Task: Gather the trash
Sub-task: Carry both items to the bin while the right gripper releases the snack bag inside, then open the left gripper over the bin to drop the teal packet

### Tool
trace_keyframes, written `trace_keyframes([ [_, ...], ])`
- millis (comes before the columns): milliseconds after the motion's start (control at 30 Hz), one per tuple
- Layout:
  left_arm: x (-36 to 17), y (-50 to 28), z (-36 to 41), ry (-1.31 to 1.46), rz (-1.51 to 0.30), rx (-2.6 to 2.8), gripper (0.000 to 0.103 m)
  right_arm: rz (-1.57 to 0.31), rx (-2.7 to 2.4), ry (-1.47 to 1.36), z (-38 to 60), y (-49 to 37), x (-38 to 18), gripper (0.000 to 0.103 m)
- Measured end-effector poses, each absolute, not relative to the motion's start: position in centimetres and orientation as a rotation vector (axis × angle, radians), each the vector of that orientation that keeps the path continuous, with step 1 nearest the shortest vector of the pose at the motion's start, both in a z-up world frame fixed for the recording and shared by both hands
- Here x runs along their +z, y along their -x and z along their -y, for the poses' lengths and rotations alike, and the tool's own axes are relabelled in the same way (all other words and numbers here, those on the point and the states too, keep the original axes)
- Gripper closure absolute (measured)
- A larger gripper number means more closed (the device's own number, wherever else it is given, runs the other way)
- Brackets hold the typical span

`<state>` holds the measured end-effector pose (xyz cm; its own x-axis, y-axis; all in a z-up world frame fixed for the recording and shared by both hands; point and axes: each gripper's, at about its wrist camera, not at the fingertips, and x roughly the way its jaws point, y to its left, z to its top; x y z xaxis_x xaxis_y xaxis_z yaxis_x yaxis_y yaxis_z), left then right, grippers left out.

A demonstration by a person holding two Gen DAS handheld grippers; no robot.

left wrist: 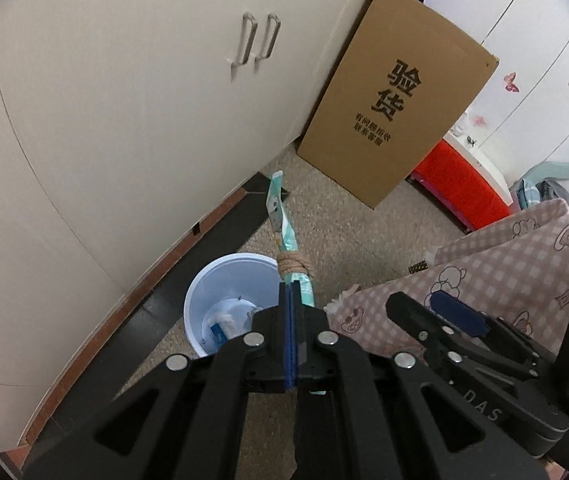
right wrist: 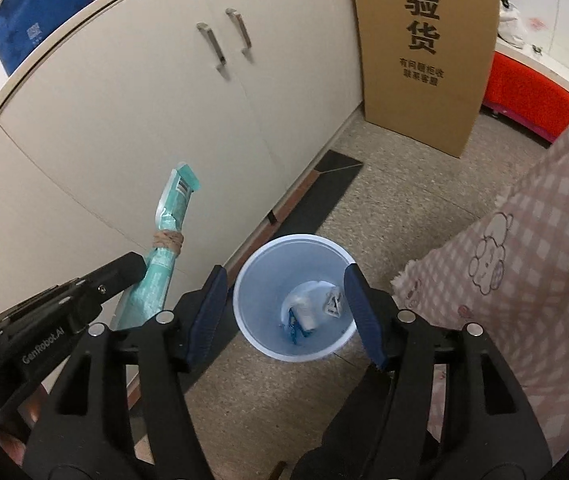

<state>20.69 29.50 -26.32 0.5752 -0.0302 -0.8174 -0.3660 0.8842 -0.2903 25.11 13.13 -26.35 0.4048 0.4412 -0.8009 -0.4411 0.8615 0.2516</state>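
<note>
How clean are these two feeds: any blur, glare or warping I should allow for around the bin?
Left wrist: sharp, even indoor light, dark vignette at the corners, cabinet edges bowed by the fisheye. Right wrist: bin crisp, no glare, same bowing, cardboard box curved.

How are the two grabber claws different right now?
The left gripper is shut on the teal wrapper, while the right gripper is open with nothing between its fingers. The left gripper holds its wrapper off to the side of the white bin; the right gripper sits over the bin, which already has scraps inside. Both are black with blue pads and point down toward the floor.
</note>
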Motion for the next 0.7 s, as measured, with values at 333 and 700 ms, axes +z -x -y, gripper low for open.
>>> trace_keyframes([
  [333, -26.8, -21.5, -28.4, 0.454, -0.965, 0.191, 0.103, -0.977, 0.546, -0.028, -12.0, -24.8, -25.7, 0.038],
  [700, -26.0, -23.1, -28.1, 0.438, -0.949, 0.2, 0.103, -0.914, 0.549, -0.081, -10.9, -24.8, -24.0, 0.037],
])
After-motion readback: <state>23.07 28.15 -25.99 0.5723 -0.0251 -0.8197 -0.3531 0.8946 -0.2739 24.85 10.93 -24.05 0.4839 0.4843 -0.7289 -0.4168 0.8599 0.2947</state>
